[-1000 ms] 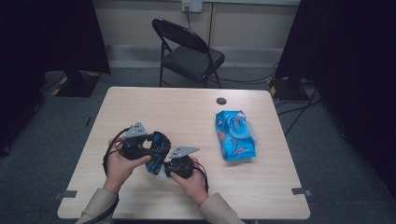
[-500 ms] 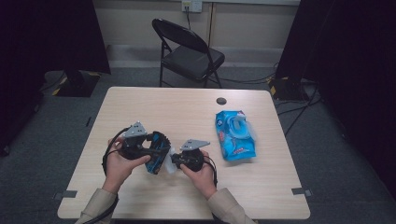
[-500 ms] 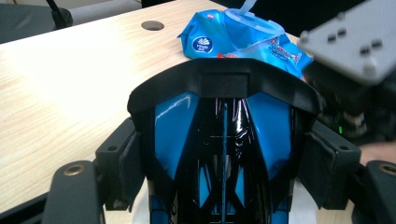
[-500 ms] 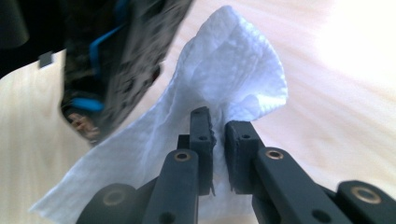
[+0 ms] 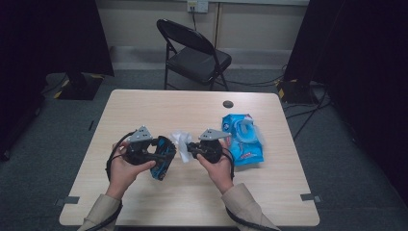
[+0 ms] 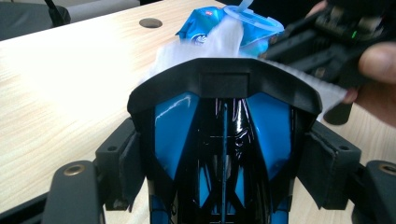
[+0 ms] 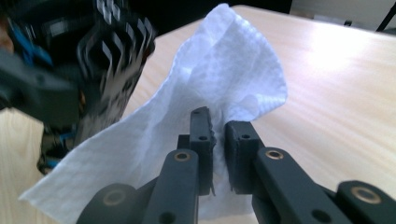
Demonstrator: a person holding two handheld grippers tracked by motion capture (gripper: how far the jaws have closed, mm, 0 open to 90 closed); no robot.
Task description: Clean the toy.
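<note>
Near the desk's right edge lies a blue wipes packet (image 5: 244, 138), flat, its lid flap raised; what remains inside cannot be told. Toward the front edge, left of centre, your left gripper (image 5: 161, 156) clamps a blue-and-black object (image 6: 223, 140): the jaws stand wide, a pad pressed against each of its flanks. It stands on the desk (image 5: 159, 108), tilted. Beside it, between object and packet, your right gripper (image 7: 217, 140) pinches a white wipe (image 7: 219, 70), fingers nearly pressed together on the sheet. Wipe hangs above the desk, just beside the object; touching or not, cannot tell.
</note>
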